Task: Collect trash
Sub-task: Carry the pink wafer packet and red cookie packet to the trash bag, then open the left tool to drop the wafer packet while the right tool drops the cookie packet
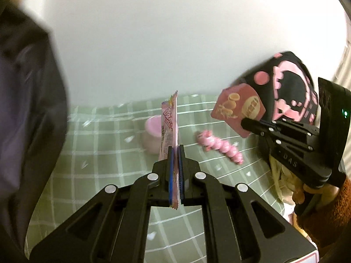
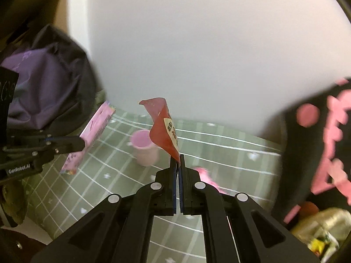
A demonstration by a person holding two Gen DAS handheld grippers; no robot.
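The left gripper is clenched on a pink wrapper, which stands on edge between the two pads and rises above the fingertips; its lower edge also shows below the pads, inside the gripper frame. The right gripper is clenched on a red wrapper, pinched at its lower corner, with the rest of the foil curling up and to the left above the fingertips. Both wrappers are held clear of the green checked tablecloth. In the left wrist view, the right gripper enters from the right with the red wrapper at its tip; in the right wrist view, the left gripper enters from the left with the pink wrapper tilted across its tip. On the cloth beyond both grippers stands a pink cup, upright and open at the top. A pink beaded toy lies on the cloth to the right of the cup, apart from it. A black bag with pink print sits at the right edge of the cloth, behind the right gripper. A dark purple fabric bundle occupies the left side.
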